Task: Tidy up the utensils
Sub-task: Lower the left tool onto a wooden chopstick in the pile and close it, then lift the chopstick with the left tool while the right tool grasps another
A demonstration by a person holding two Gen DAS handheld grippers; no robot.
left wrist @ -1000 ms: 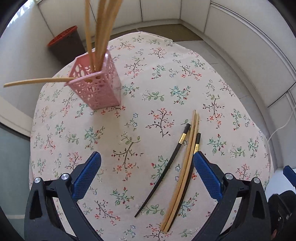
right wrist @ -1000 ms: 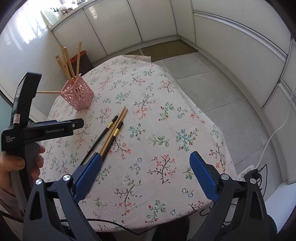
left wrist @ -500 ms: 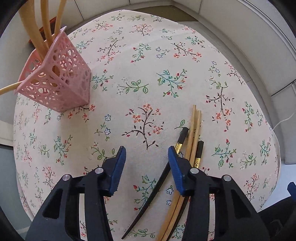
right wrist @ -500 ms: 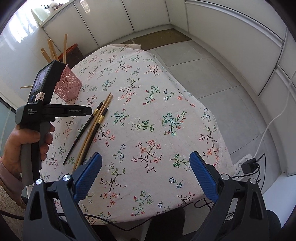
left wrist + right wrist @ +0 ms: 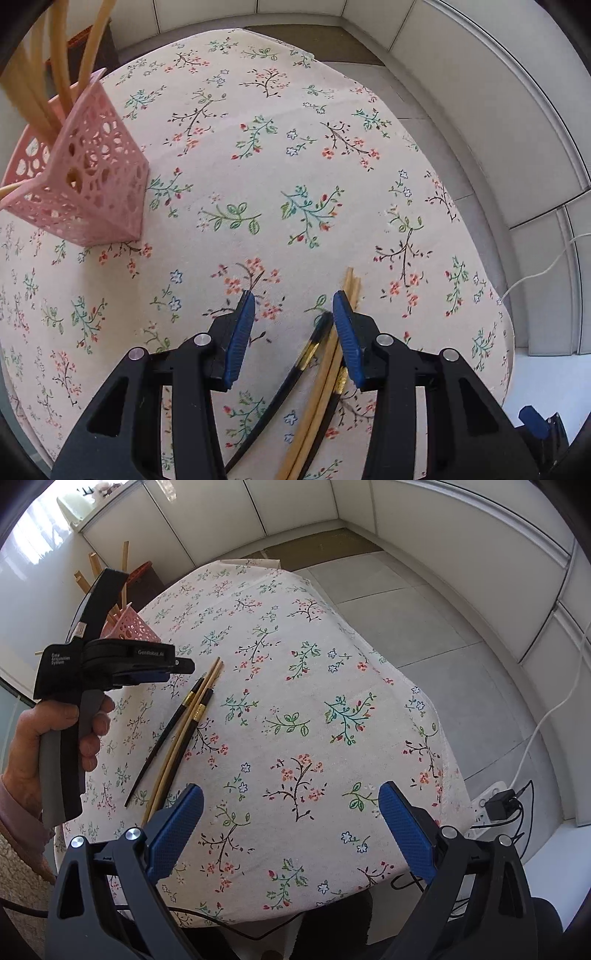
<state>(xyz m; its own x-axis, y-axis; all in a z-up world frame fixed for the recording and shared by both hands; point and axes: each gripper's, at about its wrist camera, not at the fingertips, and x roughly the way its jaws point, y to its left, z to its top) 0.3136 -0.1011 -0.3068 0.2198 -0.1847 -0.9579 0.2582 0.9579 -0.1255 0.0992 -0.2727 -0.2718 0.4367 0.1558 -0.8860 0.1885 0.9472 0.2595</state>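
Observation:
Two wooden chopsticks [image 5: 321,398] and two black chopsticks with gold bands [image 5: 295,373] lie together on the floral tablecloth [image 5: 295,166]. They also show in the right wrist view [image 5: 184,731]. A pink perforated holder [image 5: 85,184] with several wooden chopsticks stands at the far left. My left gripper [image 5: 293,314] hovers over the top ends of the loose chopsticks, half closed and holding nothing. It also shows in the right wrist view [image 5: 177,666]. My right gripper [image 5: 291,812] is wide open and empty above the table's near edge.
The round table drops off to a tiled floor [image 5: 461,627] on the right. A power strip with a plug and cables [image 5: 495,805] lies on the floor. A dark bin [image 5: 144,572] stands behind the holder. White cabinets [image 5: 221,524] line the walls.
My left gripper has moved down and closer to the loose chopsticks, and its jaws have narrowed from wide open to half closed. My right gripper has stayed wide open.

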